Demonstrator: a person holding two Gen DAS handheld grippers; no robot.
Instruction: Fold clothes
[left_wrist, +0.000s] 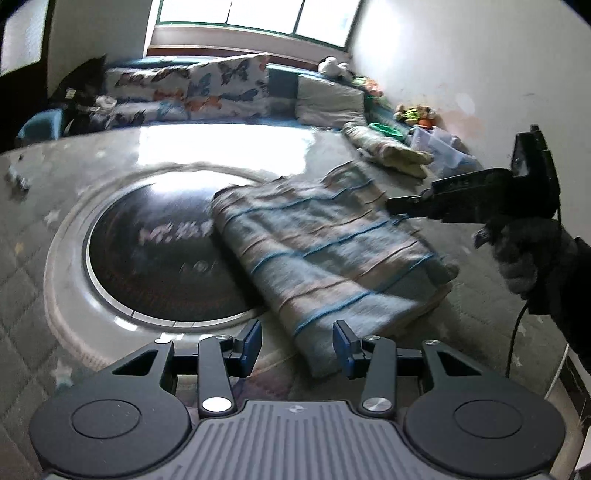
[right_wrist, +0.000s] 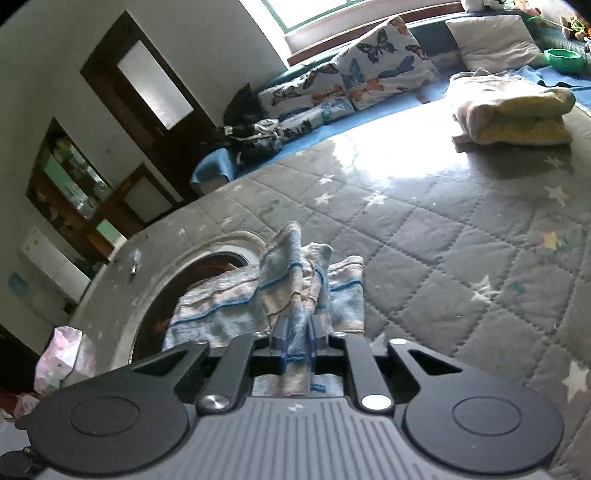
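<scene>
Fingers (right_wrist: 309, 334) pinching striped cloth (right_wrist: 236, 306), folded pile (right_wrist: 513, 114) beyond

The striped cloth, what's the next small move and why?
Probably let the right tongs finish releasing the striped cloth: it already lies folded on the quilted cover, yet a bunch sits between those pads, while the left tongs stand open and empty.

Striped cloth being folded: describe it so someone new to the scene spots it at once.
Start from the grey quilted star-print mat, then find the round dark disc set into it. The striped cloth lies folded across that disc's edge, one end pinched in the right gripper. Its thin blue stripes on pale blue and beige set it apart from the yellow-and-white folded bundle further back.
</scene>
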